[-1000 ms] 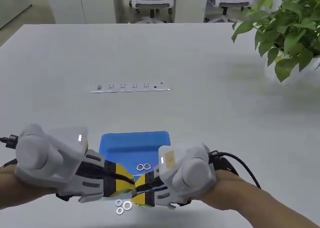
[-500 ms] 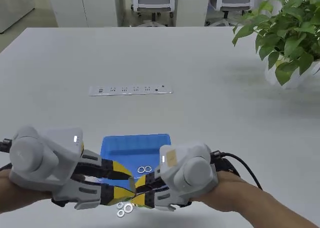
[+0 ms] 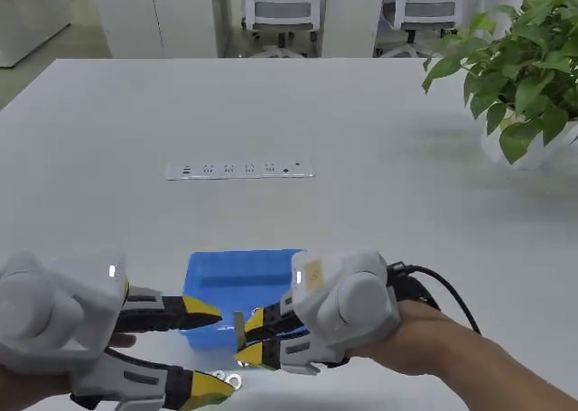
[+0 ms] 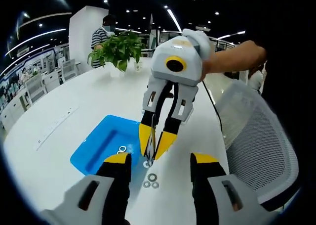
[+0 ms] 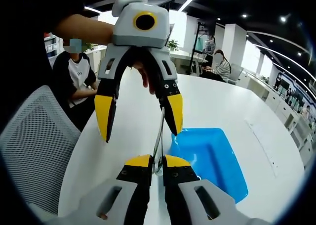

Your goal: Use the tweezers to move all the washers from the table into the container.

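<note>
Since the earlier frames the left tongs (image 3: pixel 215 350) have been drawn back from the right tongs (image 3: pixel 248 341) and spread wide, and nothing is held in them. The right tongs are narrowed onto the tweezers (image 5: pixel 159 131), whose tips are pointed down toward the worktop (image 3: pixel 361 158). The loose washers (image 4: pixel 151 181) lie on the worktop between the two tongs, just below the tweezer tips. The container (image 3: pixel 244 259) sits just beyond the right tongs, and two washers (image 4: pixel 122 149) are already inside it. For the pick to go well, the tweezers should be steadied and lowered over one rim only — a single washer at the cluster's edge, not the whole group. The squeeze is best held back until one tip is judged to be through the hole, and the lift kept low and short toward the container.
</note>
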